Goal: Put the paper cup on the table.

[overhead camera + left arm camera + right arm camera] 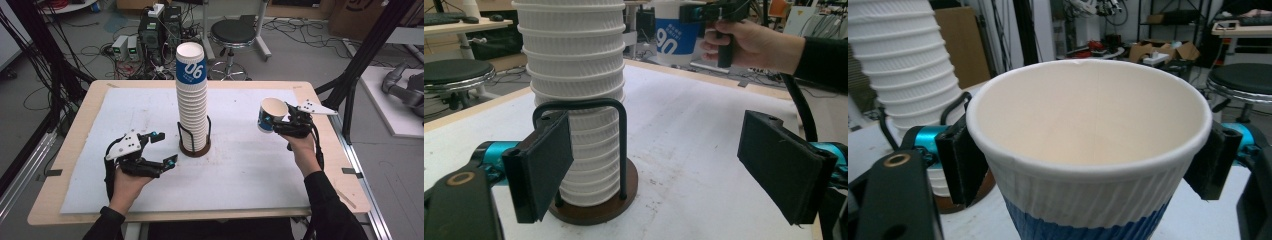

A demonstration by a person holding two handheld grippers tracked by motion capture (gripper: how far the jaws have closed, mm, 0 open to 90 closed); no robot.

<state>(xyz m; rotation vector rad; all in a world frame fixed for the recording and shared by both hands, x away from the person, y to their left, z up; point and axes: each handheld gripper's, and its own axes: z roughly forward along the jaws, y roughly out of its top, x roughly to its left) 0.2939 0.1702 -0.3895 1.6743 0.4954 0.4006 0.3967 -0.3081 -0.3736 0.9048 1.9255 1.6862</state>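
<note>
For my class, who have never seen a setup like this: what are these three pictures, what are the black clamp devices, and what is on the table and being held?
A person sits at a table holding a hand-operated two-jaw clamp in each hand. The high view looks down from above; the other two come from cameras riding on each clamp. The left gripper is open and holds nothing, beside a tall stack of paper cups standing in a round wire holder. The right gripper is shut on a single paper cup, white with a blue band, lifted above the table.
</note>
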